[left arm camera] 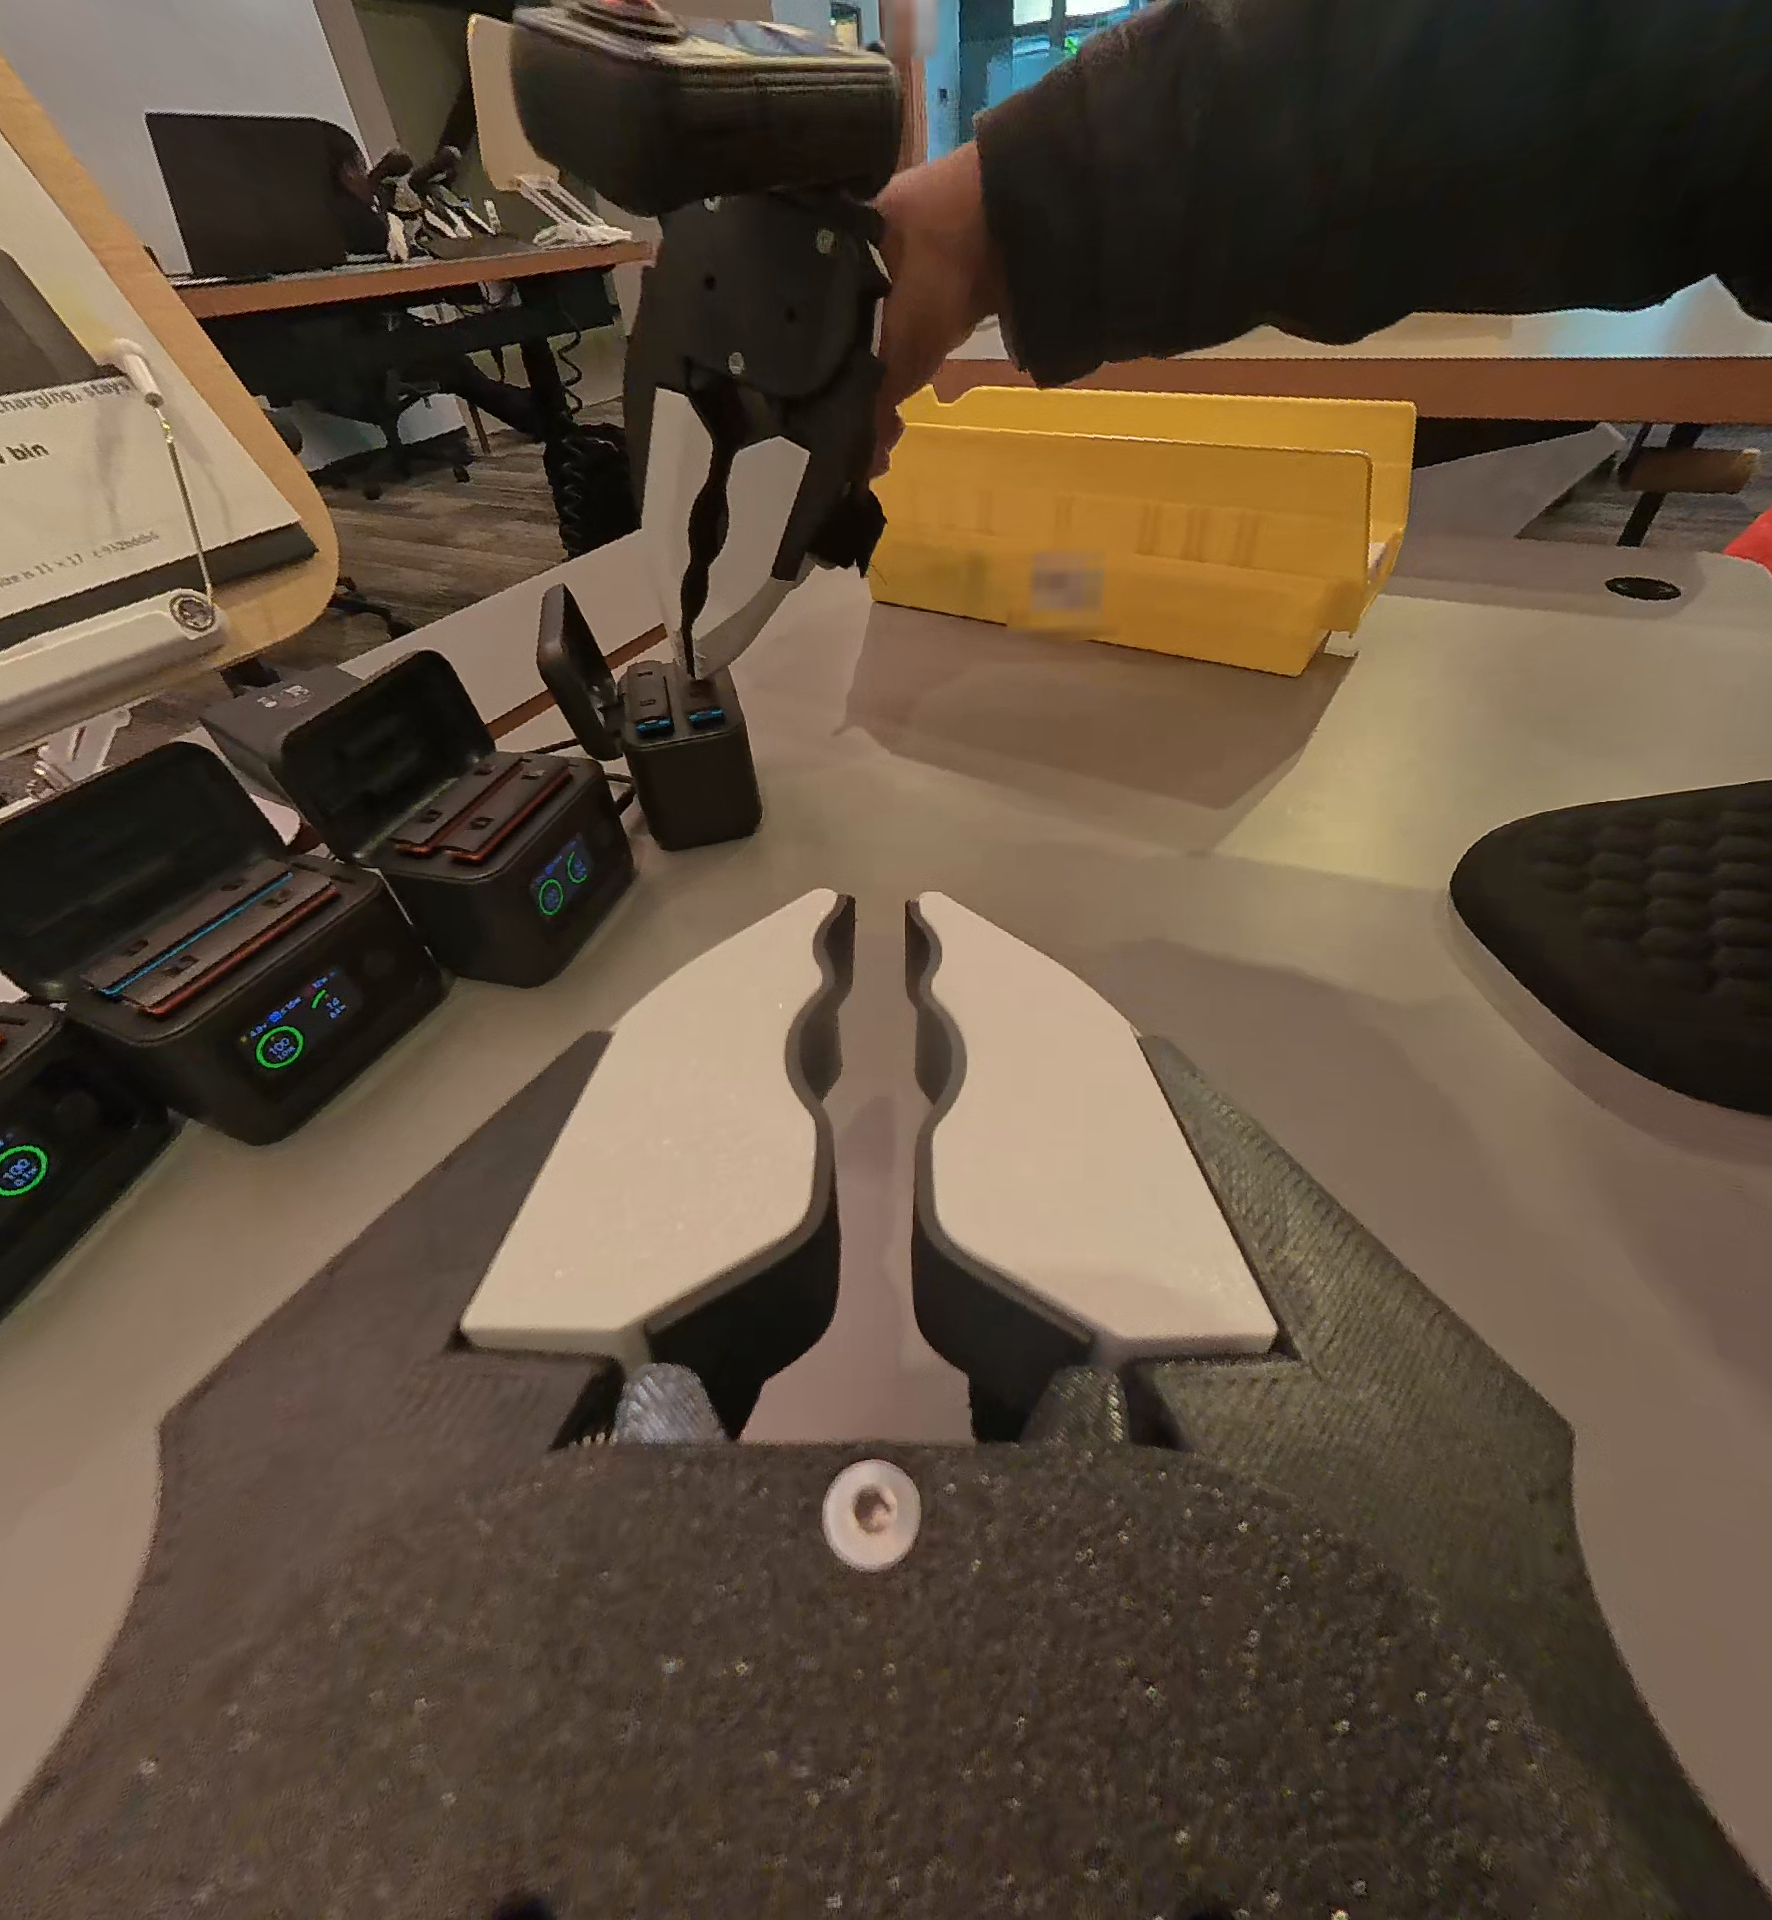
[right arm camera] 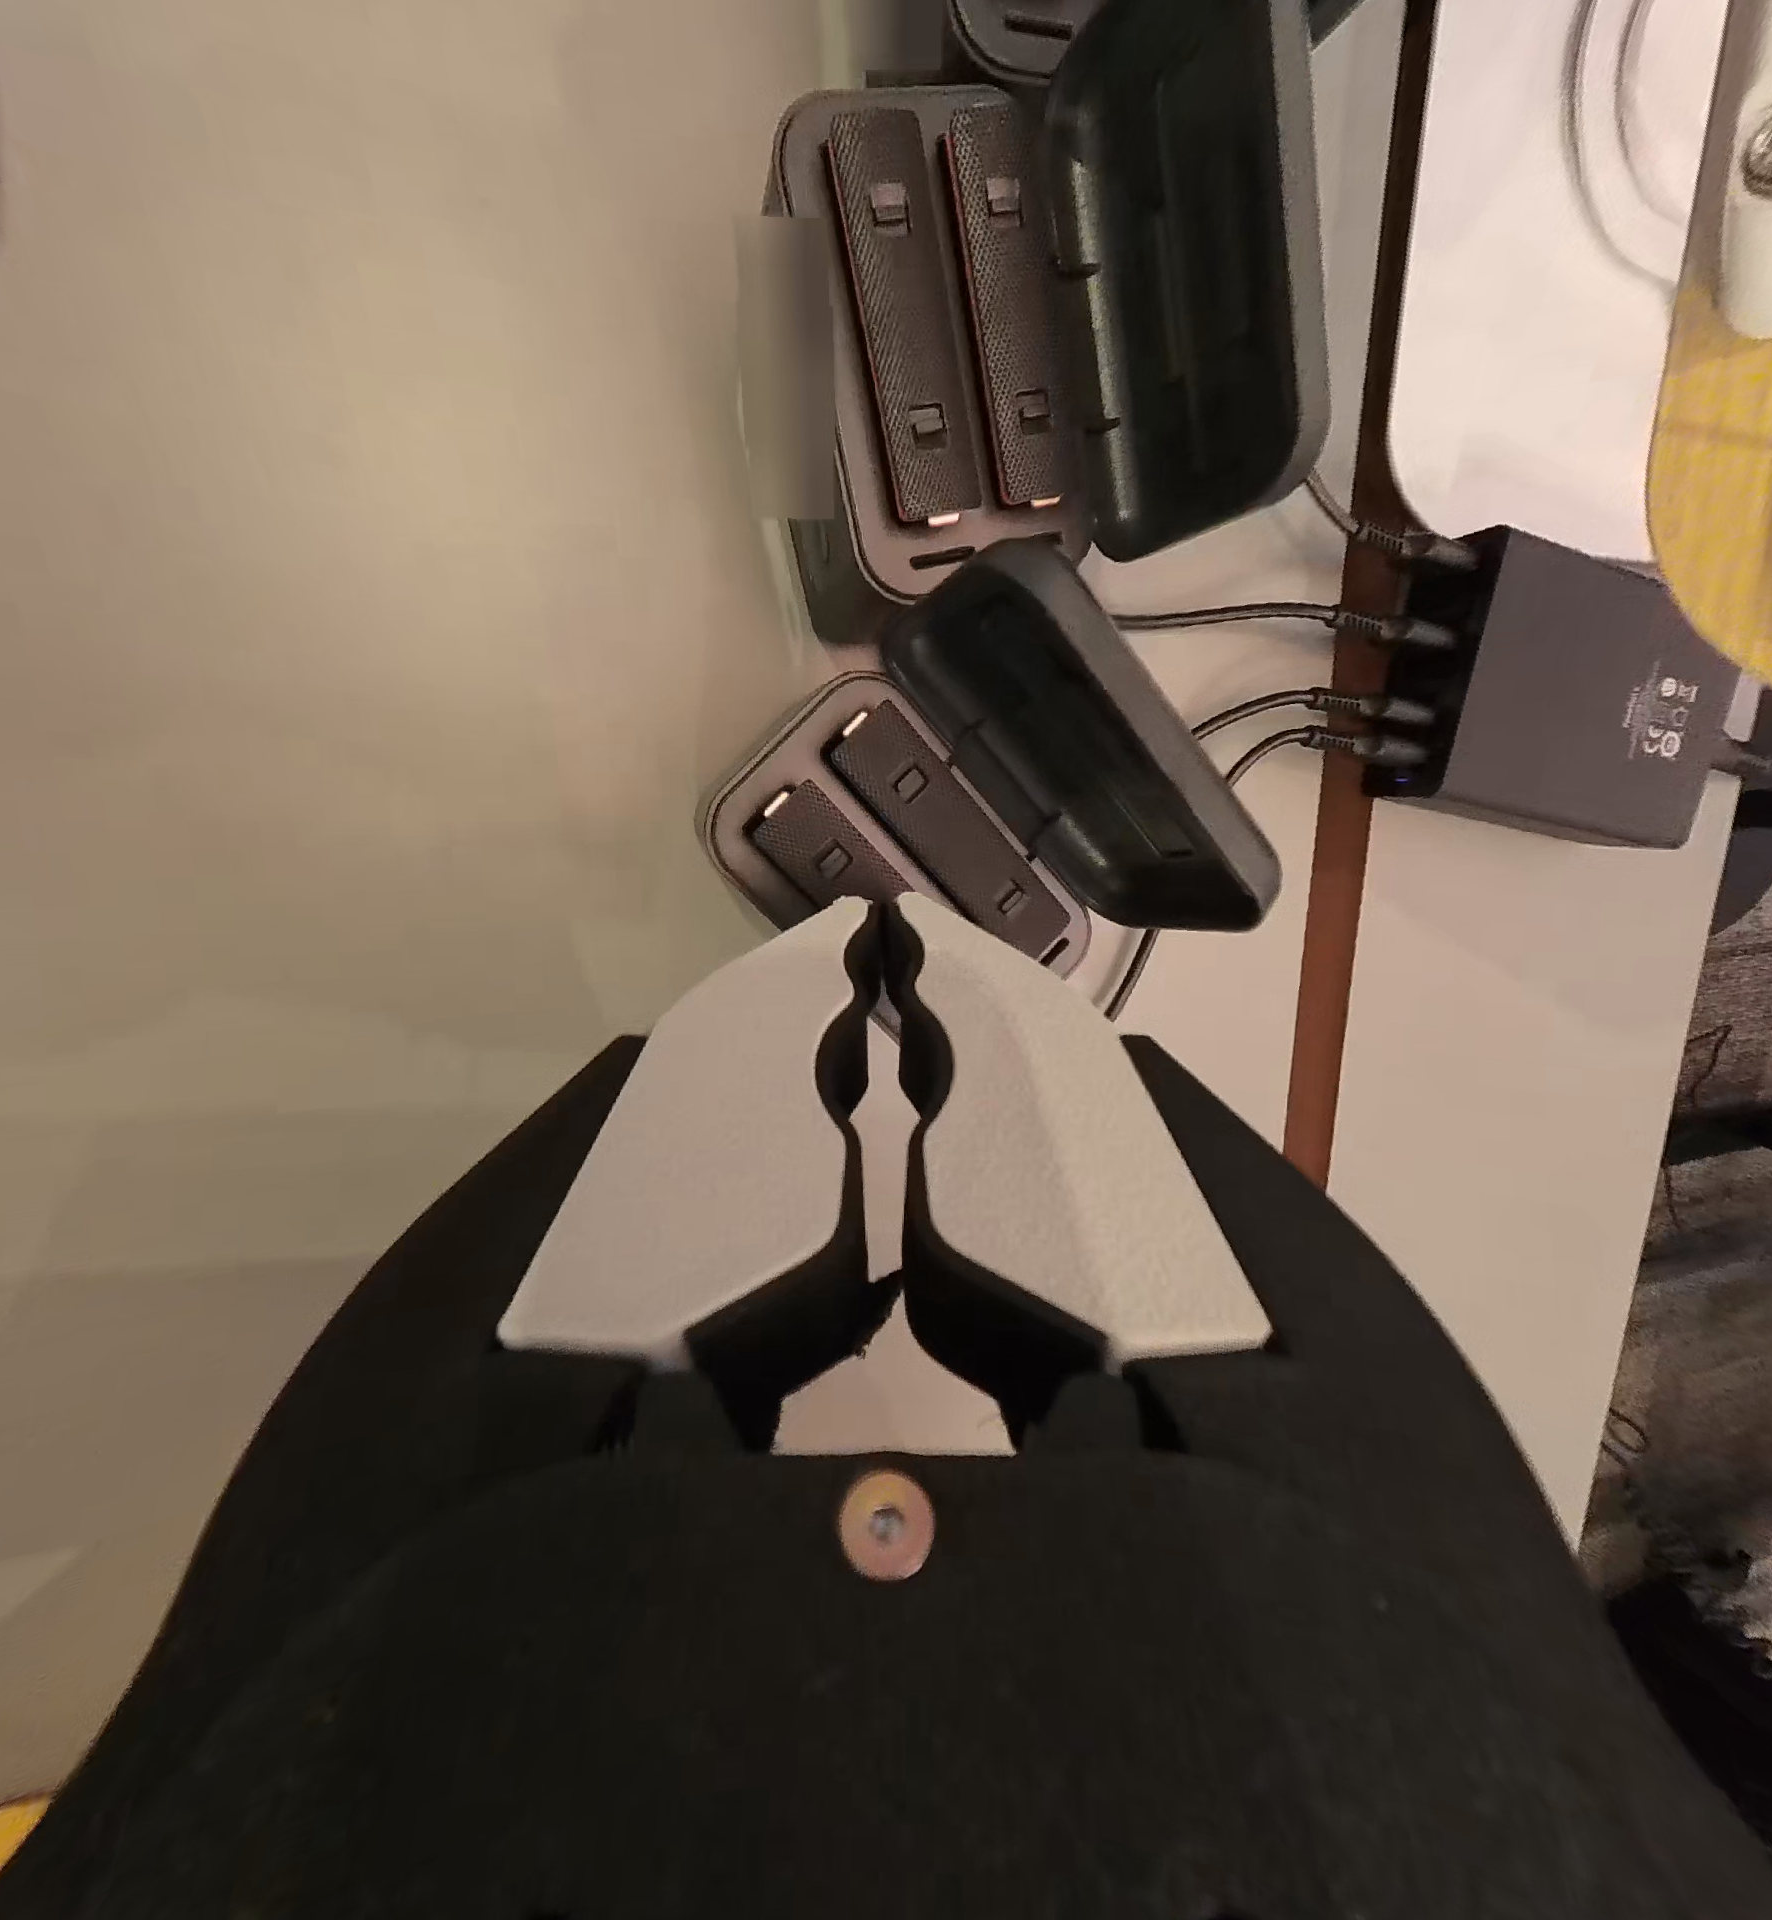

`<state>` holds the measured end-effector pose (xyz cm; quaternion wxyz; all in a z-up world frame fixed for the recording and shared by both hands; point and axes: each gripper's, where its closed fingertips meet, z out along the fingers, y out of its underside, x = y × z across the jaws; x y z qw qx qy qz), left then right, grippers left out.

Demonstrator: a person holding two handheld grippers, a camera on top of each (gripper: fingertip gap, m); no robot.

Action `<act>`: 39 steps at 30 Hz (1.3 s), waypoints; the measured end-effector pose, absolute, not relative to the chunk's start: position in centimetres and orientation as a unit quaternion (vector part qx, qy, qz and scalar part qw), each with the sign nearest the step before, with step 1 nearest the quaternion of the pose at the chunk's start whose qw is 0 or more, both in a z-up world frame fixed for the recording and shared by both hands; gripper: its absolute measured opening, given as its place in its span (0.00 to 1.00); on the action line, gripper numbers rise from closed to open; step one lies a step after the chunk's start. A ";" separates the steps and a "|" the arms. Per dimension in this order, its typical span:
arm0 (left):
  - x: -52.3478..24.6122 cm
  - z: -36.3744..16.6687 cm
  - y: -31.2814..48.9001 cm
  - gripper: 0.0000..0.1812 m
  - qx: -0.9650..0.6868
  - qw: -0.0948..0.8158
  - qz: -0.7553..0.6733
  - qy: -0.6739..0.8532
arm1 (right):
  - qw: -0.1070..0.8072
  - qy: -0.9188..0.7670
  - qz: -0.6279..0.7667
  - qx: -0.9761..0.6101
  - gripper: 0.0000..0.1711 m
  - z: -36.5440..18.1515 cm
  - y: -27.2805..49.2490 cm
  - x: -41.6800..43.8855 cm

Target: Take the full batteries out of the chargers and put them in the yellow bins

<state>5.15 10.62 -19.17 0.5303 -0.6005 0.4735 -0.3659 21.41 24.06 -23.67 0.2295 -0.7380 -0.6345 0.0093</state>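
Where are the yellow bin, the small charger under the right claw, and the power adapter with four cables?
yellow bin [left arm camera: 1173,582], left wrist view, front wall.
small charger [left arm camera: 700,779], left wrist view, front face of its body.
power adapter [right arm camera: 1568,696], right wrist view, its grey side.

On the grey table [left arm camera: 1277,883] lies a black textured pad [left arm camera: 1671,935] at the right, a printed sheet on a wooden board [left arm camera: 82,436] leans at the left, and a dark multi-port power adapter [right arm camera: 1547,707] holds four plugged cables [right arm camera: 1266,623].
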 end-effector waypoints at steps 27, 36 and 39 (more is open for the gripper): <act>5.3 -19.8 10.6 0.04 -0.607 0.520 -0.367 0.476 | 0.240 -0.628 -0.016 -0.740 0.00 -22.7 26.7 20.0; 5.3 -19.9 10.6 0.04 -0.607 0.520 -0.365 0.478 | 0.232 -0.642 -0.033 -0.730 0.00 -23.6 26.5 20.1; 5.3 -19.9 10.6 0.04 -0.608 0.519 -0.363 0.479 | 0.231 -0.658 -0.053 -0.715 0.00 -23.6 26.5 20.1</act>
